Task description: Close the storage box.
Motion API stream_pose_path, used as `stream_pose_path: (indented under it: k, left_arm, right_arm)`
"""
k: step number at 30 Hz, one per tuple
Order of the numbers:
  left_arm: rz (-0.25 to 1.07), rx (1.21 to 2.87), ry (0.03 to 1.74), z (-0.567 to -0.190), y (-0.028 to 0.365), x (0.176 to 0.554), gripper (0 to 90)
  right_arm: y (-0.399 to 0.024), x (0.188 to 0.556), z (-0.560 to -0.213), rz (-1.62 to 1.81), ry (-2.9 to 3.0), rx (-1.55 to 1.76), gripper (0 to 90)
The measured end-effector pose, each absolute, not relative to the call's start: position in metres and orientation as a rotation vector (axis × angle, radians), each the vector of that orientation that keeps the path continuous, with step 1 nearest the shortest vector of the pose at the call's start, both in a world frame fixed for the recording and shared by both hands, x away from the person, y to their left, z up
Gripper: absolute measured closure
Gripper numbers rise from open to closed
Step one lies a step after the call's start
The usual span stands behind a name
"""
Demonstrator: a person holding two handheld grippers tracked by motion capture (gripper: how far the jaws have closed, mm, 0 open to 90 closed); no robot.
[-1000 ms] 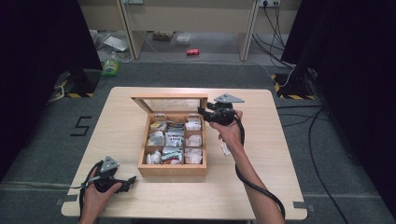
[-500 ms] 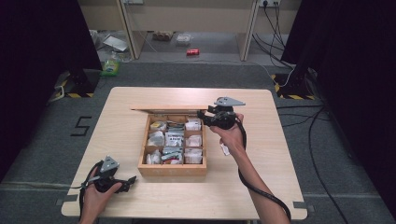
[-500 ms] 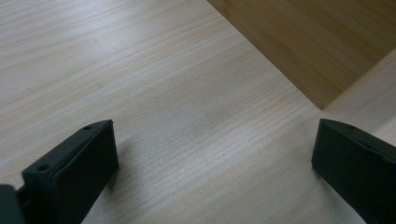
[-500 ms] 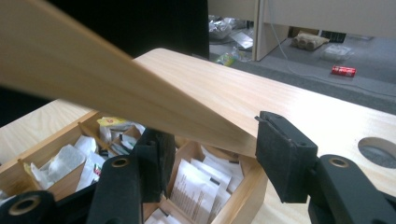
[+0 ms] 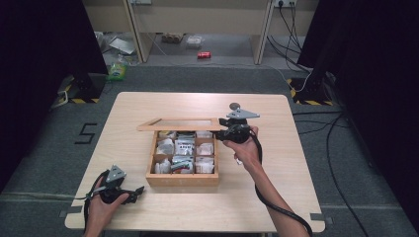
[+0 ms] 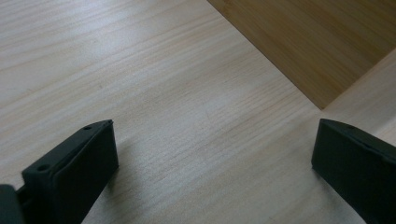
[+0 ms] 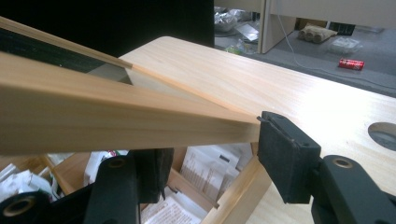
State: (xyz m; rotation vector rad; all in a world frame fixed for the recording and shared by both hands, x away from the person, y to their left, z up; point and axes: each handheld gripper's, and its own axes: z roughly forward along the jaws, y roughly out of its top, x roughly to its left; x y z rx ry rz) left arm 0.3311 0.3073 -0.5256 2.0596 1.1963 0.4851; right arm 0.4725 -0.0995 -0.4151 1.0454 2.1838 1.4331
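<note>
My right gripper (image 7: pixel 210 163) has its jaws just opening, loosely astride the lid (image 7: pixel 116 123) corner, lid's long edge crossing them; left gripper (image 5: pixel 114 185) gapes far off.

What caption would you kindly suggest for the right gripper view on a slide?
Right gripper, jaws just opening, at the corner of the wooden box lid above the packet-filled compartments.

A wooden box (image 5: pixel 182 178) of paper packets (image 5: pixel 184 148) sits mid-table (image 5: pixel 296 163). Its glass-paned lid (image 5: pixel 179 124) is half-raised, with the right gripper (image 5: pixel 222 132) at the lid's right corner. The left gripper (image 5: pixel 140 189) rests near the table's front-left edge, jaws apart.
</note>
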Motion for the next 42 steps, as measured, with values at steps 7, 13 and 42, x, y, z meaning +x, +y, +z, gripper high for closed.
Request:
stream_pose_path:
  k: [7, 13, 42]
  left_arm:
    - [0.485, 2.059, 1.197, -0.526, 0.307, 0.331, 0.0]
    - [0.483, 2.058, 1.198, -0.526, 0.307, 0.331, 0.0]
    - [0.484, 2.058, 1.197, -0.526, 0.307, 0.331, 0.0]
  right_arm:
    - [-0.103, 0.464, -0.42, 1.422, 2.204, 1.038, 46.0]
    - [-0.103, 0.46, -0.427, 1.44, 2.199, 1.04, 46.0]
    - [-0.106, 0.428, -0.437, 1.471, 2.213, 0.994, 38.8]
